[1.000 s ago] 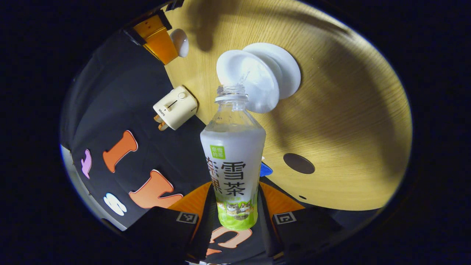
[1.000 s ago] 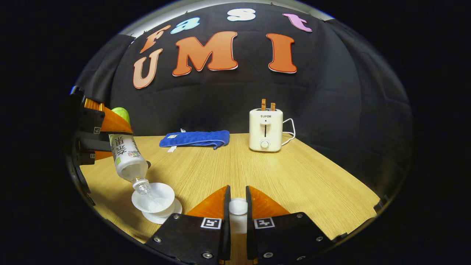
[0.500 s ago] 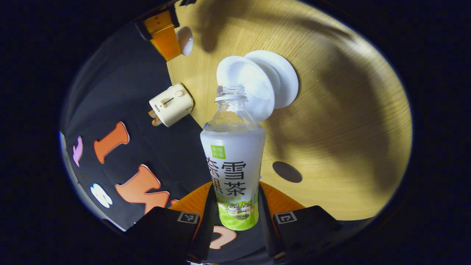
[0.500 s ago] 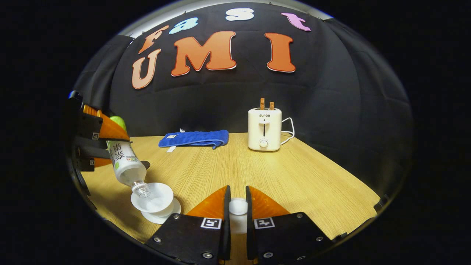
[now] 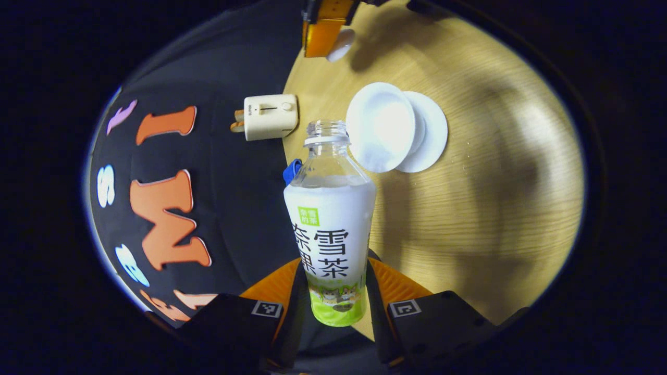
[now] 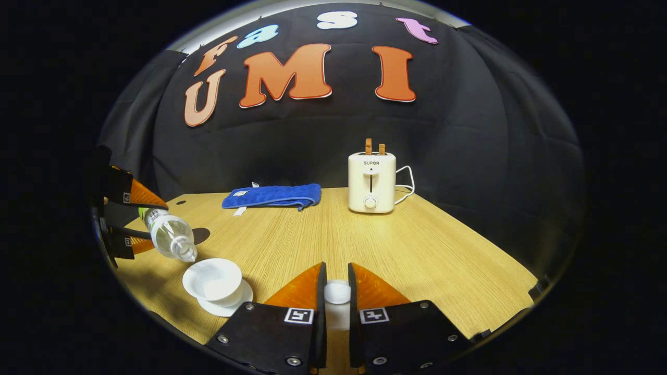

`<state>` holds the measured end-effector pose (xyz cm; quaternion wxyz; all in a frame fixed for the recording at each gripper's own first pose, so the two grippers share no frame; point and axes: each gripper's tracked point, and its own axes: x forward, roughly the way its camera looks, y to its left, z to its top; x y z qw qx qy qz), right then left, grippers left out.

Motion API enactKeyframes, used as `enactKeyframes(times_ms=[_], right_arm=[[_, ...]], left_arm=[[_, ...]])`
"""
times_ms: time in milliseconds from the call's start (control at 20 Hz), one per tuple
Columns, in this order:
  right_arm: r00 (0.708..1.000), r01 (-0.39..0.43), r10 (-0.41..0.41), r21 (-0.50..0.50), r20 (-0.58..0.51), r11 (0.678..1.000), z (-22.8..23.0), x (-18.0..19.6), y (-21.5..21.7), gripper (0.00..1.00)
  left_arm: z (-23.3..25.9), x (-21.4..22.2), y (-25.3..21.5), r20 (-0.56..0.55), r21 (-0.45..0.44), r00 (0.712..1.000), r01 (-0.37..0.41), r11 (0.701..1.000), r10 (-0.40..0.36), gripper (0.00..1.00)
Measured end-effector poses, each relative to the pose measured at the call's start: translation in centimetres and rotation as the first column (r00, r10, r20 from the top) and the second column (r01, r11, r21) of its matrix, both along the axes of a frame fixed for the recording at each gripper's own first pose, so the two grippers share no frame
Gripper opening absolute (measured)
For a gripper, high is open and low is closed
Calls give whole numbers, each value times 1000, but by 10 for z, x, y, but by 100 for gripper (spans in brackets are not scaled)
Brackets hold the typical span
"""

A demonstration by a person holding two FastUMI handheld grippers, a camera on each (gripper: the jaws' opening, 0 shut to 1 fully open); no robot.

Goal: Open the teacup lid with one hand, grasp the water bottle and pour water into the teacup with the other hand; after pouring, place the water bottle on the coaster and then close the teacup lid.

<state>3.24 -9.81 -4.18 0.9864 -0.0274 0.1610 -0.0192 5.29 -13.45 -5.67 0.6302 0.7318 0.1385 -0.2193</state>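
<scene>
My left gripper [image 5: 333,271] is shut on the water bottle [image 5: 329,229], a capless clear bottle with a white and green label, part full. In the left gripper view its open neck sits just beside the rim of the white teacup [image 5: 380,126], which stands uncovered on its saucer [image 5: 430,133]. The right gripper view shows the bottle [image 6: 168,237] tilted, neck above and left of the teacup [image 6: 212,275], held by the left gripper [image 6: 125,219]. A dark round coaster [image 6: 201,235] lies behind it. My right gripper [image 6: 337,284] is shut on the white lid [image 6: 337,293], held over the table.
A cream toaster [image 6: 371,182] with a white cord stands at the back of the wooden table [image 6: 417,260]. A folded blue towel [image 6: 271,196] lies at the back, left of the toaster. The table's right edge drops off near the black wall.
The bottle has tipped back toward level and its neck has drawn away from over the cup; the water stream has stopped. The right gripper holds the lid still.
</scene>
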Motion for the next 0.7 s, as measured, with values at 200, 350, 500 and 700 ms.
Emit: enactKeyframes(times_ms=[200, 350, 500, 700], right_arm=[[1000, -3, 3, 1, -2, 1000, -1, 0, 2, 18], [1000, -8, 8, -2, -3, 1000, -1, 0, 5, 17], [1000, -16, 16, -3, -1, 1000, 0, -1, 8, 18], [1000, -15, 15, -1, 7, 1000, 2, -1, 7, 17]], left_arm=[[-25, 1, 0, -33, -252, 995, -102, 962, 97, 60], [-37, -1, -7, -42, -423, 989, -147, 894, 142, 57], [-48, 2, -13, -76, -565, 978, -205, 799, 197, 60], [-65, -5, -26, -201, -762, 942, -323, 561, 269, 60]])
